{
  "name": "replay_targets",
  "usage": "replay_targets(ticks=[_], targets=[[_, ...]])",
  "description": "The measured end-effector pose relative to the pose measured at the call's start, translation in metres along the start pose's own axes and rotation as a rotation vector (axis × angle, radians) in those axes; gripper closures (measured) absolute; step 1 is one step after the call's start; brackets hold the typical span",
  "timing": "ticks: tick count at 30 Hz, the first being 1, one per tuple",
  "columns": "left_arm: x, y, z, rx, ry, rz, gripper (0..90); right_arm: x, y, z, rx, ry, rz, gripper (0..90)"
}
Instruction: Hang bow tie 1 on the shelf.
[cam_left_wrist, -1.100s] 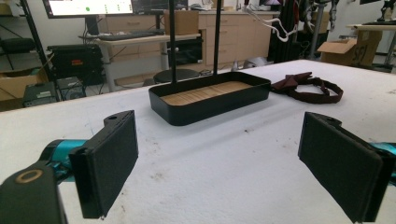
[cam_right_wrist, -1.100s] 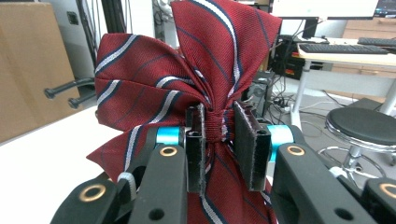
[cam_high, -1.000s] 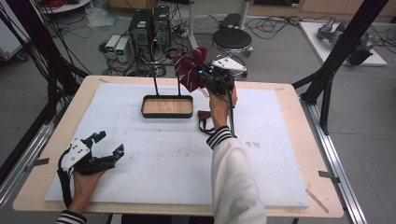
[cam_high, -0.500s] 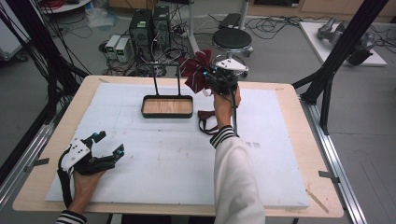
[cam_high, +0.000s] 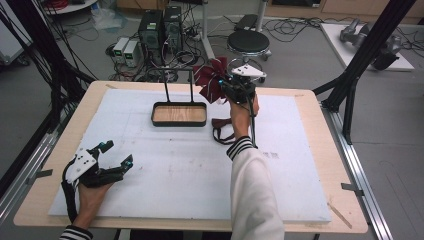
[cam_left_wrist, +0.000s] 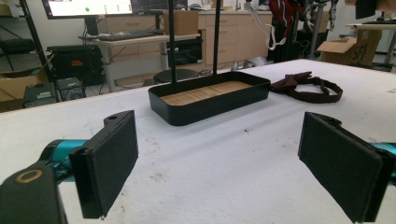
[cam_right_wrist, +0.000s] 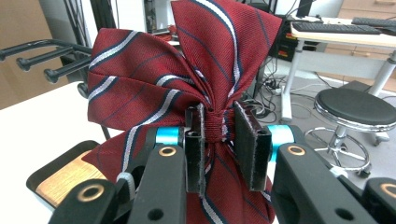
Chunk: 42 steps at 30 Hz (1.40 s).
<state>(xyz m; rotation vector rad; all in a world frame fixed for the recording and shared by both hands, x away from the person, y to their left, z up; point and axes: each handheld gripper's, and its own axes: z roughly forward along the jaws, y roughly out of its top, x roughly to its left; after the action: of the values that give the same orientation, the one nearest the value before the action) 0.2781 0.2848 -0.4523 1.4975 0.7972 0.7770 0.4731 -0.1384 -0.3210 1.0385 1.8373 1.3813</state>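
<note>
My right gripper (cam_right_wrist: 218, 140) covers the knot of the red striped bow tie (cam_right_wrist: 187, 88), and the tie's lower folds run off the bottom of the right gripper view. In the left gripper view the rack's two posts (cam_left_wrist: 171, 42) are cut off at the top. My right forearm hides part of the dark bow tie (cam_high: 222, 131).
</note>
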Motion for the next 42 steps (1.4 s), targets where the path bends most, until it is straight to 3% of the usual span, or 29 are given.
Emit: replay_targets(ticks=[25, 29, 30, 31, 32, 34, 36, 42], targets=[[0.000, 0.000, 0.000, 0.000, 0.000, -0.002, 12.5, 0.002, -0.012, 0.007, 0.081, 0.035, -0.043, 72.3], [0.000, 0.000, 0.000, 0.001, 0.000, 0.000, 12.5, 0.003, -0.013, 0.009, 0.093, 0.049, -0.039, 62.6], [0.000, 0.000, 0.000, 0.000, 0.000, 0.000, 12.5, 0.004, -0.015, 0.011, 0.107, 0.066, -0.035, 49.4], [0.000, 0.000, 0.000, 0.000, 0.000, 0.000, 12.5, 0.004, -0.015, 0.011, 0.107, 0.066, -0.035, 49.4], [0.000, 0.000, 0.000, 0.001, 0.000, 0.000, 12.5, 0.005, -0.016, 0.013, 0.127, 0.098, -0.036, 34.7], [0.000, 0.000, 0.000, 0.001, 0.000, 0.000, 12.5, 0.007, -0.017, 0.014, 0.137, 0.096, -0.048, 25.7], [0.000, 0.000, 0.000, 0.000, 0.001, 0.001, 12.5, 0.008, -0.017, 0.014, 0.131, 0.103, -0.052, 21.0], [0.000, 0.000, 0.000, 0.001, 0.000, 0.002, 12.5, 0.010, -0.015, 0.012, 0.124, 0.114, -0.052, 20.6]])
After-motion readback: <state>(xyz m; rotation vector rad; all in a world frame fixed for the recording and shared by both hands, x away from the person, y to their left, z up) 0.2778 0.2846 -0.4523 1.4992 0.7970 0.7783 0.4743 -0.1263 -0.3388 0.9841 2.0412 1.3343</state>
